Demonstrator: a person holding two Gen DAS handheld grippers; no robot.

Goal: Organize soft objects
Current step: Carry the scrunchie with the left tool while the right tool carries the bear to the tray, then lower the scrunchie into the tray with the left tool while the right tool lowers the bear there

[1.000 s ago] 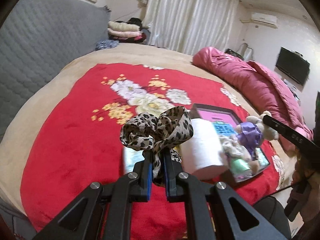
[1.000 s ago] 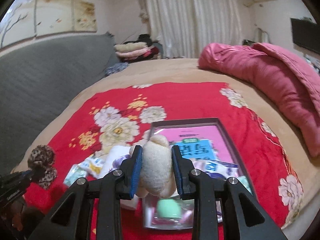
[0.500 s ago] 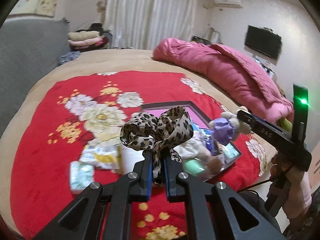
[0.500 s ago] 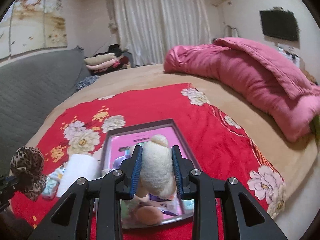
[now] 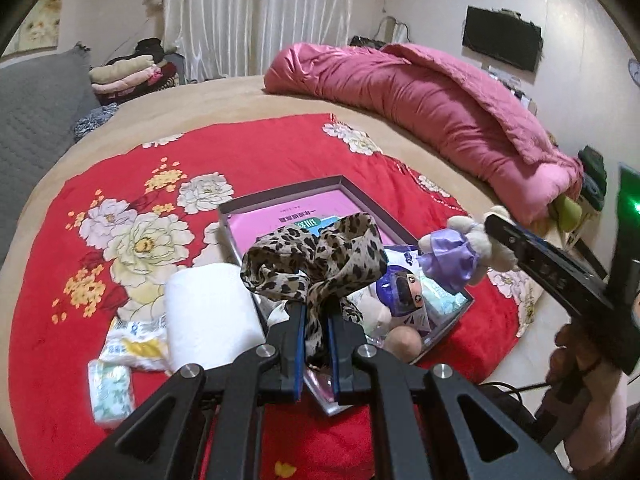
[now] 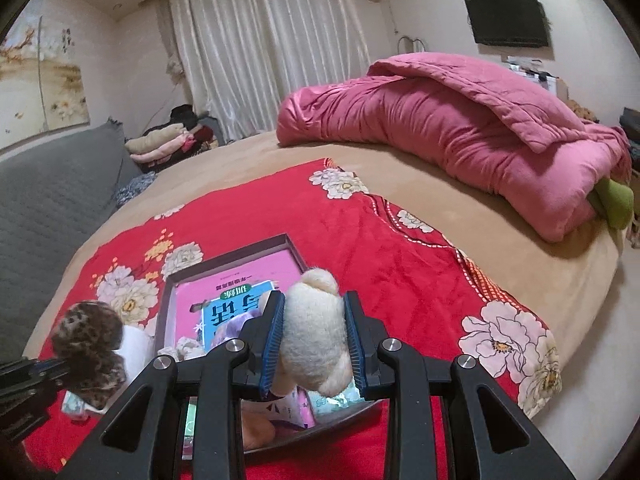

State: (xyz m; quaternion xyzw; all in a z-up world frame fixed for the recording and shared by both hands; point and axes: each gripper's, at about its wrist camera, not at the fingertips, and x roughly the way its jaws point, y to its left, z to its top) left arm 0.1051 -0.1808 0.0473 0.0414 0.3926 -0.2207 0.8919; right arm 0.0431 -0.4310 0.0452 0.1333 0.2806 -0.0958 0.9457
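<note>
My left gripper (image 5: 316,312) is shut on a leopard-print scarf (image 5: 312,260), held above the near end of a shallow dark-rimmed box (image 5: 280,196) on the red flowered blanket (image 5: 120,176). The scarf also shows in the right wrist view (image 6: 90,344). My right gripper (image 6: 314,340) is shut on a cream plush toy (image 6: 314,332) with a purple dress, seen in the left wrist view (image 5: 464,252) held above the box's right side. The box (image 6: 224,264) holds pink and blue booklets and several small soft items.
A white paper roll (image 5: 208,312) and tissue packs (image 5: 112,388) lie on the blanket left of the box. A rolled pink quilt (image 5: 420,104) lies across the far right of the bed. Folded clothes (image 5: 128,76) sit at the back left by a grey headboard (image 5: 32,112).
Both grippers have kept their hold and lifted and swung to the right. The box and pink quilt now sit more central in both views.
</note>
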